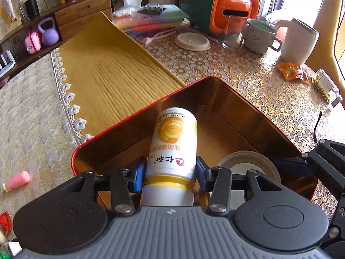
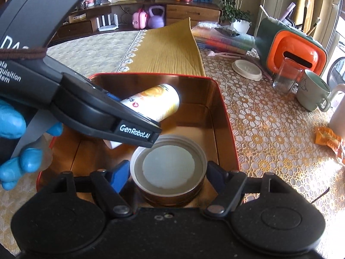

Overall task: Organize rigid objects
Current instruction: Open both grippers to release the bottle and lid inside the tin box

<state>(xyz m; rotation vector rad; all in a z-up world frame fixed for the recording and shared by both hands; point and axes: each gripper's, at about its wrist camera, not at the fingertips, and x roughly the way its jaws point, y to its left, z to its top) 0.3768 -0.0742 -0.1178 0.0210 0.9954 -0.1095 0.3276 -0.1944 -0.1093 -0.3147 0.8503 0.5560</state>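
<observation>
left wrist view first: the left gripper [image 1: 170,172] has its blue pads pressed on either side of a white and yellow bottle [image 1: 172,151], gripping it near the gold band by the cap end, with the bottle's base pointing away and tilted down over the red tin box [image 1: 133,116]. the box sits on the lace-patterned table cover [image 1: 248,79], open, its shiny gold inside catching the light. right wrist view now: the right gripper [image 2: 168,174] is clamped on a round lid [image 2: 168,168], one pad on each side of its rim, the pale hollow of the lid facing up, low inside the near end of the same tin. from this side the bottle hangs at a slant above the lid, and it's not clear whether it touches the box floor. a blue-gloved hand [image 2: 15,142] holds the left gripper's handle at the left edge. further back on the table, well apart from the box, stand a green mug [image 1: 258,36], a clear glass [image 1: 231,32], a flat round cream lid [image 1: 192,41] and an orange and green bag [image 1: 226,8]. a small jar [image 1: 326,86] lies on its side near an orange wrapper [image 1: 291,71].
</observation>
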